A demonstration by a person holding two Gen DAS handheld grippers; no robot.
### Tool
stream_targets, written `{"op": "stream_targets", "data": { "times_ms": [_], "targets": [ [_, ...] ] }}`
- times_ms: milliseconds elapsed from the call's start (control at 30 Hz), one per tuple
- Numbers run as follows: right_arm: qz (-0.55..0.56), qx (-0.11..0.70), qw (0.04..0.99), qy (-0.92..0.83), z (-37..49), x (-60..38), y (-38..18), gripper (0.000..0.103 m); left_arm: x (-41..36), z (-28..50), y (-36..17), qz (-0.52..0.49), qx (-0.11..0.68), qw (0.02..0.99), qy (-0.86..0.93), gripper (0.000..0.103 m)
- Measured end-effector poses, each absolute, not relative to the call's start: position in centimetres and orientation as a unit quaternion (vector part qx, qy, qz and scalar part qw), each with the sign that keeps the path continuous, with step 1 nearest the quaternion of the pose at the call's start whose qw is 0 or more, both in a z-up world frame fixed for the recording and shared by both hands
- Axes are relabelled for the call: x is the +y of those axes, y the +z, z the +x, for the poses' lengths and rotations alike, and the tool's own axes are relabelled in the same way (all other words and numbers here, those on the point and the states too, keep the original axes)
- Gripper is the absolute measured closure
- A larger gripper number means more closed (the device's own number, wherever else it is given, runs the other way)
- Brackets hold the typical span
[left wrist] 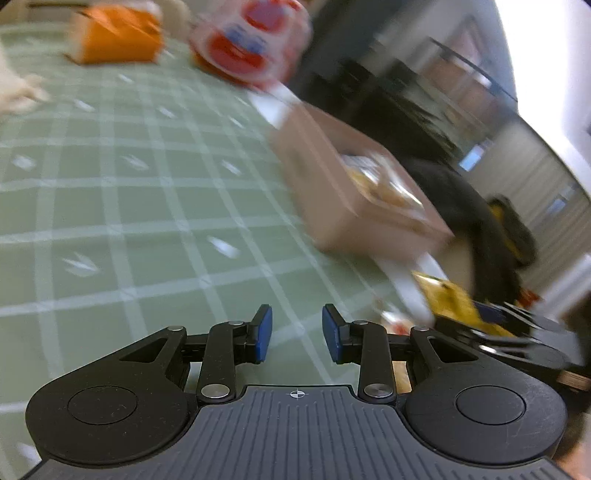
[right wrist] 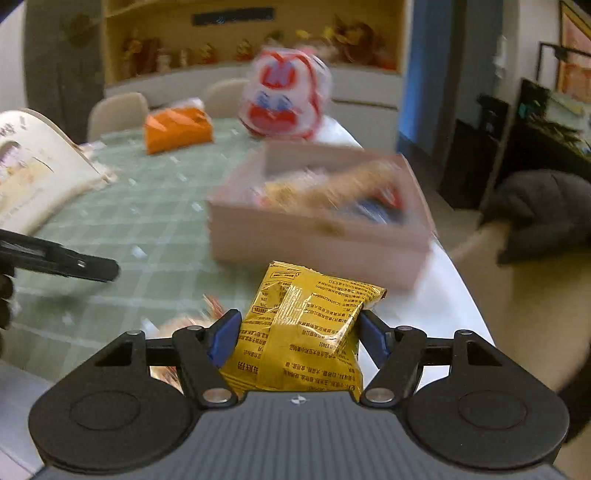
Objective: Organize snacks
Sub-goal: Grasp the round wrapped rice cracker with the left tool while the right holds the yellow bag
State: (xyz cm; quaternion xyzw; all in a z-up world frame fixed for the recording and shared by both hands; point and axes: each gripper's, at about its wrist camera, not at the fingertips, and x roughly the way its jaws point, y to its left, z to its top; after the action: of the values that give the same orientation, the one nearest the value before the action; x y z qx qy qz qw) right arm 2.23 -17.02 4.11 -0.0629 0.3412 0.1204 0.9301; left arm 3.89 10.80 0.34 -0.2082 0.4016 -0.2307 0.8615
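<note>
We saw a counter (right wrist: 122, 221) under green checked cloth, a wooden shelf (right wrist: 255, 33) at the frame's top. Our right gripper (right wrist: 300, 332) had its jaws clamped on a yellow snack packet (right wrist: 306, 325), bottom centre, its print unreadable, below the pink box (right wrist: 317, 236) of snacks. Our left gripper (left wrist: 297, 332) held its jaws apart, empty.

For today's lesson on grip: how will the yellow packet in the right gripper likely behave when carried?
The yellow packet looks soft: it creases and bulges between the right gripper pads, so it probably flexes. Its glossy film may slip. It seems light, sticking out beyond the pads without sagging.
</note>
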Motion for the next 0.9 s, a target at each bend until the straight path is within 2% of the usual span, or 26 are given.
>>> {"op": "stream_targets", "data": {
  "times_ms": [233, 533, 667, 900],
  "targets": [
    [-0.079, 0.351, 0.928, 0.098, 1.9, -17.0, 1.0, 0.033, 9.0, 3.2, -0.2, -0.201, 0.416, 0.839, -0.287, 0.069],
    [-0.089, 0.337, 0.925, 0.154, 1.7, -13.5, 0.8, 0.033, 10.9, 3.5, -0.3, -0.243, 0.429, 0.826, -0.274, 0.069],
    [-0.069, 0.34, 0.924, 0.159, 1.6, -14.6, 0.8, 0.027, 10.8, 3.6, -0.3, -0.244, 0.433, 0.824, -0.274, 0.069],
    [-0.032, 0.313, 0.933, 0.176, 0.5, -16.0, 1.3, 0.025, 10.3, 3.8, -0.3, -0.236, 0.431, 0.827, -0.274, 0.071]
  ]
}}
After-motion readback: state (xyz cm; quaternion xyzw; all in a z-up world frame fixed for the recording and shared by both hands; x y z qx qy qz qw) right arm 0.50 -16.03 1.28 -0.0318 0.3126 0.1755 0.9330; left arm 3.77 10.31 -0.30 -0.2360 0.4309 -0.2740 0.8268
